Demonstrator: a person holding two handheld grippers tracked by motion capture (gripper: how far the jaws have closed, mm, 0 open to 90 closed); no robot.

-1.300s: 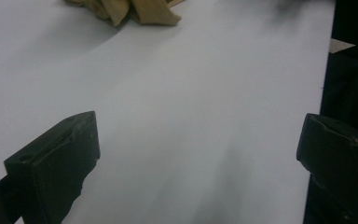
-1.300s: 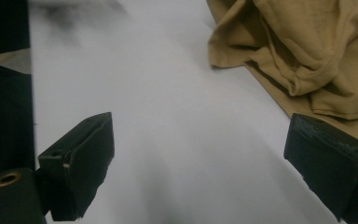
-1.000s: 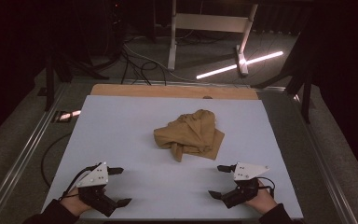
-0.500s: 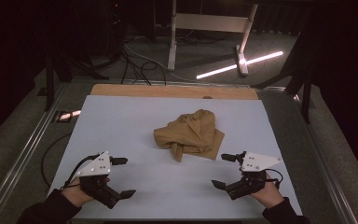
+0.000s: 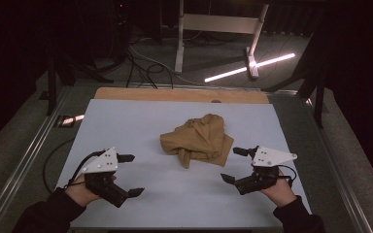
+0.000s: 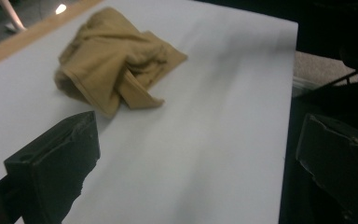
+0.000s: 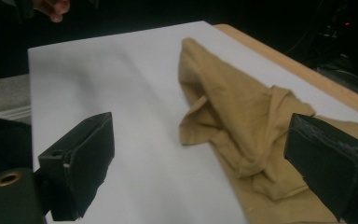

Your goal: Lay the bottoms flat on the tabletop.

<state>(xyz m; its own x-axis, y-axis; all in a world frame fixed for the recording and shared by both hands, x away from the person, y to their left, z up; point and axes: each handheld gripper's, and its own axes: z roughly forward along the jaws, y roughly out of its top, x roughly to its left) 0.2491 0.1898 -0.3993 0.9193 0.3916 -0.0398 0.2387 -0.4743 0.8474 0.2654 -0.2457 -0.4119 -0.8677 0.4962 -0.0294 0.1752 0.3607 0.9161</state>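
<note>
Near the middle of the white table point(image 5: 126, 121), slightly right of centre, lies a crumpled tan cloth point(image 5: 198, 140), bunched in folds with one corner trailing toward the near side. Left tool point(image 5: 130, 175) sits over the near left part of the table, jaws spread wide, nothing between them; it is well apart from the cloth. Left gripper view: cloth point(image 6: 114, 60) lies far ahead of the tool point(image 6: 196, 158), bare table between the jaws. Right tool point(image 5: 234, 165) sits over the near right part, jaws also wide apart and empty, upper jaw tip just beside the cloth's right edge; contact cannot be told. Right gripper view: cloth point(image 7: 242, 130) lies ahead between the jaws of the tool point(image 7: 205, 163), toward the right one. Wooden strip point(image 5: 175, 94) runs along the table's far edge.
</note>
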